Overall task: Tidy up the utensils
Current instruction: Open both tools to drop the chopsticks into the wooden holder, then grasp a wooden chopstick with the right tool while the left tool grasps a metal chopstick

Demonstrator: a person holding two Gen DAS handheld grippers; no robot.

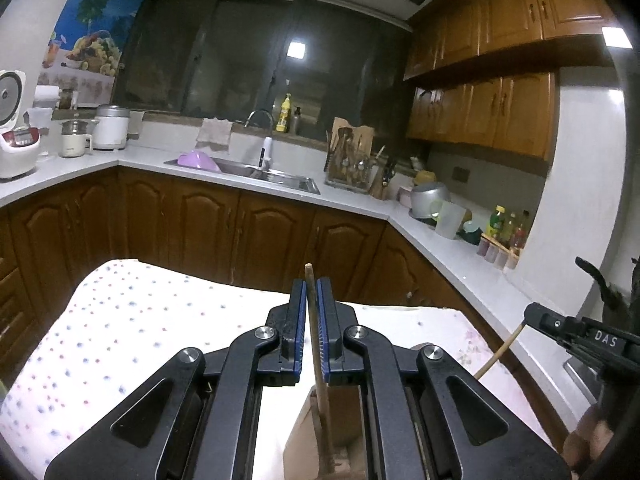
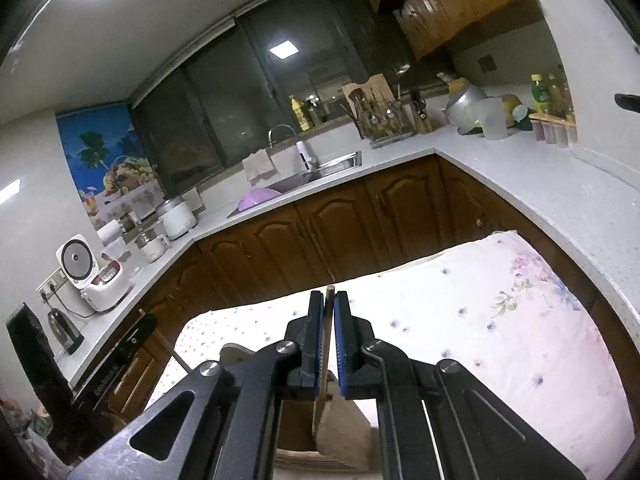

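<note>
**Both grippers clamping wooden sticks above the brown holder**

The left gripper (image 1: 311,300) is pinching a thin wooden stick (image 1: 316,344) between its blue pads (image 1: 298,320), the jaws standing almost together with only the stick's width between them. The stick is running upright through the jaws: its rounded top is poking out just above the fingertips, and its lower length is dropping down behind the pads into a brown wooden holder (image 1: 304,432) that is sitting directly under the gripper. Whether the stick's lower end is touching the bottom of the holder is hard to tell, since the gripper body is covering much of it.

The right gripper (image 2: 329,312) is clamping a second wooden stick (image 2: 326,344) in the same way, jaws nearly shut on it, the stick's tip showing just above the fingertips and its shaft sloping down toward the holder (image 2: 344,428) below. In the left wrist view the right gripper is showing to the right of the holder, its stick slanting down toward the holder.

The holder is resting on a dotted white cloth (image 1: 132,320) that is spreading out on all sides of it. Beyond the cloth, well apart from the holder, brown cabinets (image 1: 200,232) and a pale counter with a sink (image 1: 256,172) are filling the background.
</note>
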